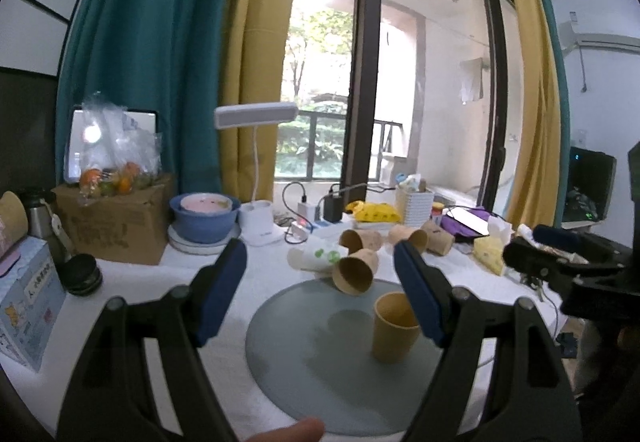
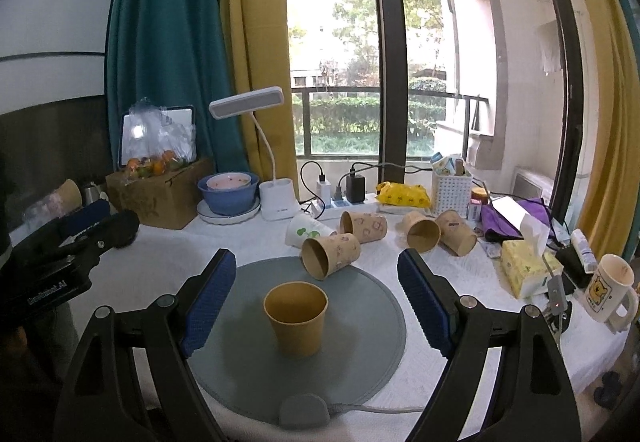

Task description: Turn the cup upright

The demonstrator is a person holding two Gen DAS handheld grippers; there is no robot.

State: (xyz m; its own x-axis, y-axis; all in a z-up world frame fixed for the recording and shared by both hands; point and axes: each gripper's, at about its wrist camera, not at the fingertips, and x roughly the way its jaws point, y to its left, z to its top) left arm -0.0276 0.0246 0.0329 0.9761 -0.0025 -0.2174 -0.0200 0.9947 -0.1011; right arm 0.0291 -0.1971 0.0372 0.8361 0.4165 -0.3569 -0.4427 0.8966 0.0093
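A brown paper cup (image 2: 296,318) stands upright, mouth up, on the round grey mat (image 2: 360,358); it also shows in the left wrist view (image 1: 394,328). My right gripper (image 2: 316,298) is open and empty, its blue pads on either side of the cup without touching it. My left gripper (image 1: 320,288) is open and empty above the mat (image 1: 304,354), the cup just behind its right pad. A second brown cup (image 2: 330,255) lies on its side at the mat's far edge, also seen in the left wrist view (image 1: 356,271).
Several more cups (image 2: 420,231) lie on their sides behind the mat, with a white cup (image 2: 306,232). A desk lamp (image 2: 276,198), blue bowl (image 2: 228,194), cardboard box (image 2: 160,194), power strip, tissue box (image 2: 528,266) and white mug (image 2: 610,288) ring the table.
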